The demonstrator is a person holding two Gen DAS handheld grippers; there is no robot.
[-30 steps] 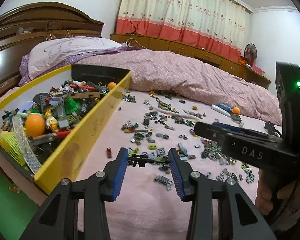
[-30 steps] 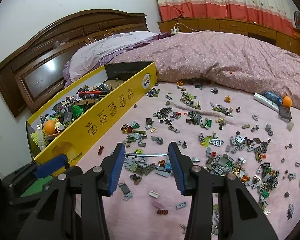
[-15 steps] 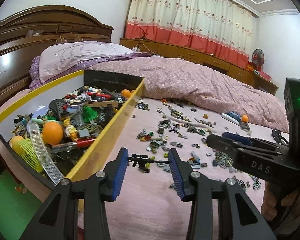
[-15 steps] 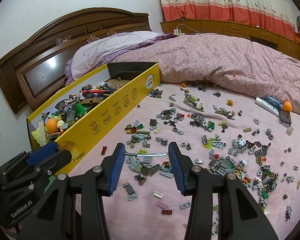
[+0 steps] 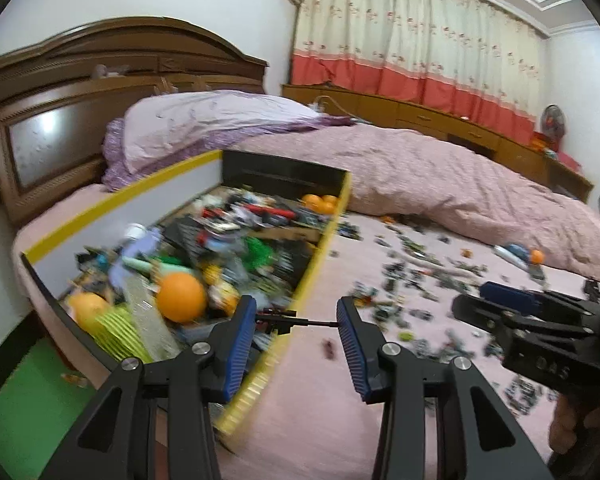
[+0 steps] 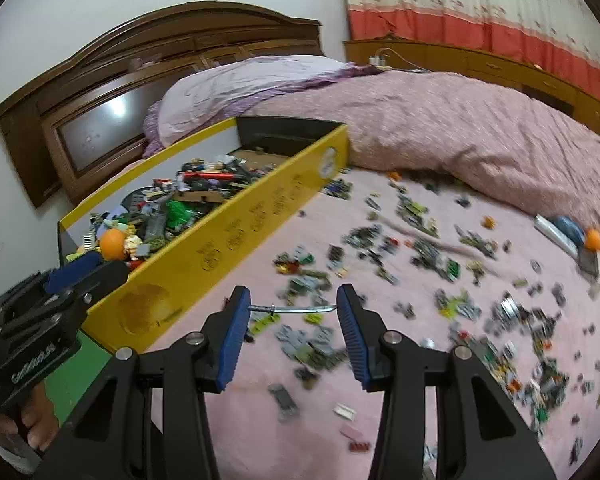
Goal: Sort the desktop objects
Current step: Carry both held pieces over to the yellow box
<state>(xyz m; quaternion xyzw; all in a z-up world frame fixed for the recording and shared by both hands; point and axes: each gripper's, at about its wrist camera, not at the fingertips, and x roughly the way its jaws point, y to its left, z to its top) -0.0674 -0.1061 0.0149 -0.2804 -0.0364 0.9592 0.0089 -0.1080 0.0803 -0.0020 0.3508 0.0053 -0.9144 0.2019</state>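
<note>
My left gripper (image 5: 297,322) is shut on a small black toy rifle (image 5: 284,320) held crosswise between its blue pads, hanging over the near yellow wall of the toy box (image 5: 300,296). My right gripper (image 6: 292,309) is shut on a thin silver toy sword (image 6: 296,309), also crosswise, above the pink bedsheet just right of the box's yellow wall (image 6: 228,236). The box is full of bricks, toy parts and an orange ball (image 5: 181,297). Each gripper shows in the other's view: the right gripper's body (image 5: 540,328) and the left gripper's body (image 6: 48,304).
Several small bricks (image 6: 440,264) lie scattered over the pink sheet. A rumpled pink duvet (image 6: 480,132) and pillow (image 5: 204,124) lie behind, with a wooden headboard (image 5: 60,92). A green floor (image 5: 12,404) lies below the bed edge. A person's fingers (image 6: 28,420) hold the left handle.
Both grippers moved left toward the yellow box, each still holding its piece. The left one now sits over the box's near wall instead of over the scattered bricks.
</note>
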